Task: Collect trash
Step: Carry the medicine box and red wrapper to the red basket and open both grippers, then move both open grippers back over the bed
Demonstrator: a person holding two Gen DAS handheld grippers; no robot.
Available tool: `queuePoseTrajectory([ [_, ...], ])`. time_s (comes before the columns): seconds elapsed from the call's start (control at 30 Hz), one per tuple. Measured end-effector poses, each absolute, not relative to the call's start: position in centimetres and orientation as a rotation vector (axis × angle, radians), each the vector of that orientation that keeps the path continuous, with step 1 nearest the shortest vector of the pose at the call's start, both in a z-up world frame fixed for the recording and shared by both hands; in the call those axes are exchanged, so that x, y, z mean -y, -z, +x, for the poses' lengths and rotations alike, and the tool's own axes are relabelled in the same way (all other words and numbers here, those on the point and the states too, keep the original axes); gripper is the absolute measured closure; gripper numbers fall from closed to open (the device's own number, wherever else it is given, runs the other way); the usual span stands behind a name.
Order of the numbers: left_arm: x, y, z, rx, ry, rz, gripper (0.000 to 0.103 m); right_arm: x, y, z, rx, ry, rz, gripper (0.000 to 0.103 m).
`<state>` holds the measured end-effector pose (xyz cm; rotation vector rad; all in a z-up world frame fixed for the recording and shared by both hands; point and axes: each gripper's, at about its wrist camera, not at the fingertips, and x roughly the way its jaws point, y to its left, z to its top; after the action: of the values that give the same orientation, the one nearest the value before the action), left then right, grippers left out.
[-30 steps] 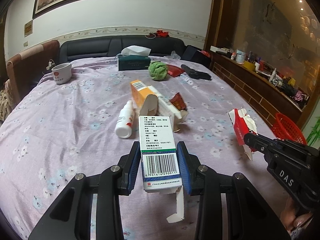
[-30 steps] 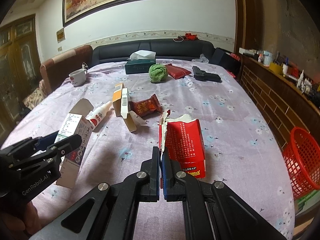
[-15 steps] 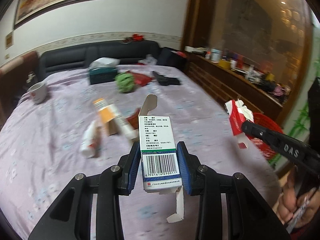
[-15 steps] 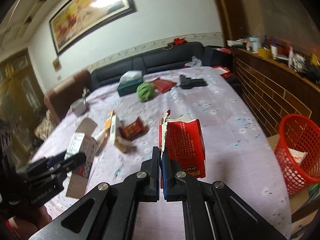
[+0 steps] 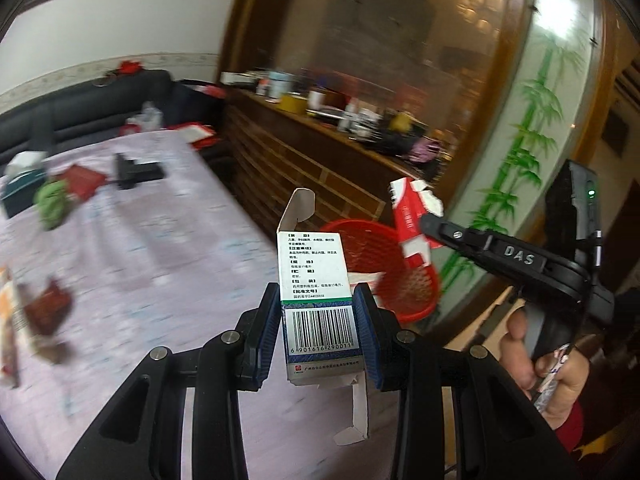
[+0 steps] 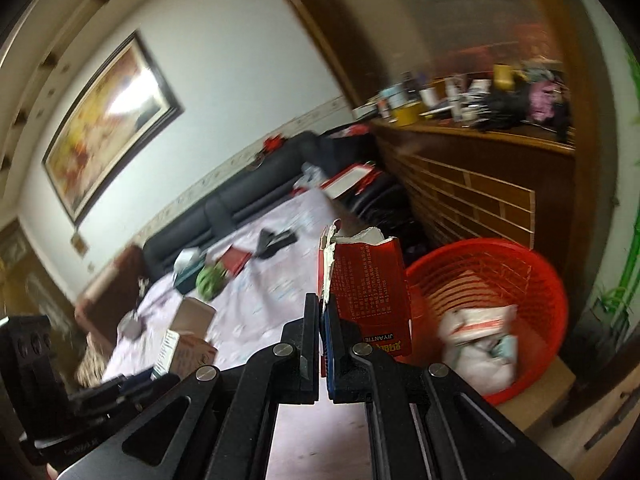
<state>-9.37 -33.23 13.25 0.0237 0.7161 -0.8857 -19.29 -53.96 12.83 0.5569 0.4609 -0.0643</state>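
Landmark: red basket, mesh-walled, beside the purple floral bedspread.

- Far left of basket, on the bedspread: green ball-like item, dark red packet, black item; all smeared by blur, kinds hard to make out. An orange-and-white box is cut off at the frame edge.
- Left gripper: blue pads clamped on both sides of a white medicine box, barcode facing up, end flaps hanging open; box partly hides the basket's near rim.
- Right gripper: jaws pinched tight on the torn white edge of a red carton, held just left of the basket.
- Basket contents: crumpled white wrappers, blurred.
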Motion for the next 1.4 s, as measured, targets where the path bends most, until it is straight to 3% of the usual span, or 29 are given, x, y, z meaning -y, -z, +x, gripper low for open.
queuePoseTrajectory([
  [0.37,45.3,-11.2,-7.6,-0.778,0.947,0.052,0.067,63.1,-10.2,-19.3,-0.470,0.143,0.708,0.099],
  [0.47,47.2,-9.8,-6.5,-0.813,0.926,0.072,0.055,64.5,-9.4,-18.8,-0.498,0.171,0.713,0.097],
  [0.5,47.1,-9.5,-6.3,-0.829,0.922,0.065,0.055,64.9,-9.0,-18.4,-0.514,0.171,0.713,0.093],
  [0.53,46.7,-9.3,-6.2,-0.842,0.930,0.049,0.055,65.1,-8.7,-18.0,-0.528,0.167,0.716,0.077],
  [0.57,46.3,-9.2,-6.2,-0.843,0.935,0.041,0.055,65.4,-8.3,-18.0,-0.542,0.181,0.725,0.068],
  [0.8,40.1,-9.4,-7.5,-0.816,0.856,0.064,0.051,63.5,-9.5,-20.2,-0.494,0.227,0.653,0.066],
  [1.03,31.5,-9.1,-8.8,-0.791,0.724,0.091,0.051,54.2,-10.1,-17.6,-0.577,0.089,0.483,0.059],
  [1.4,14.1,-8.8,-7.2,-0.777,0.434,-0.032,0.051,38.6,-9.0,-12.3,-0.713,-0.178,0.301,0.058],
])
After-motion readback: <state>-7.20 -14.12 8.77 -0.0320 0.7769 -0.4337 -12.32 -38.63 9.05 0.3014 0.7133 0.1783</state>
